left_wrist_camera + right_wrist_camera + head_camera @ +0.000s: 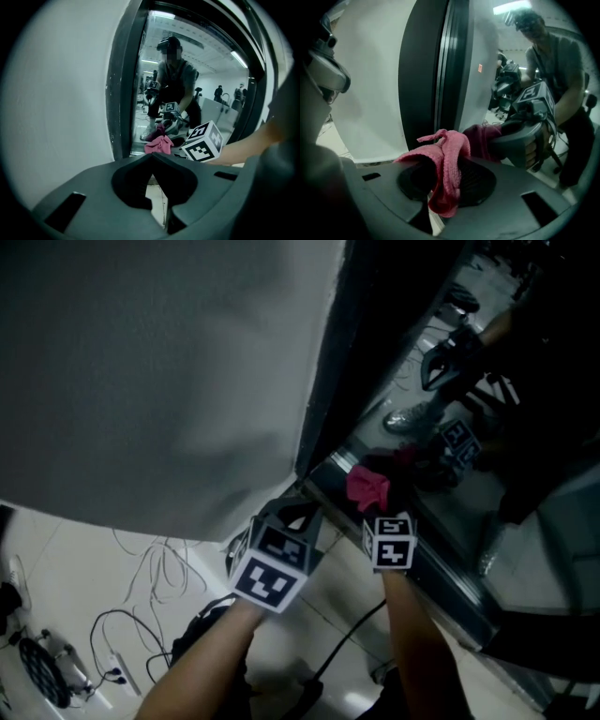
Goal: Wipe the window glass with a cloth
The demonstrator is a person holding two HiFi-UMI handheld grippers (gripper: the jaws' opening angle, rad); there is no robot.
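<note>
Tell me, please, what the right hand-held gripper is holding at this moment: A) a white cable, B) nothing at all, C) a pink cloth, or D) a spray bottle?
C: the right gripper view shows the jaws of the right hand-held gripper closed on a bunched pink cloth, which sticks up between them.

Plain pale wall [150, 362] across the upper left, light tiled floor [66, 554] below it. Loose white cables [165, 563] on that floor near the wall. Black cable [101, 620] looping beside a round dark grille [42, 671].
</note>
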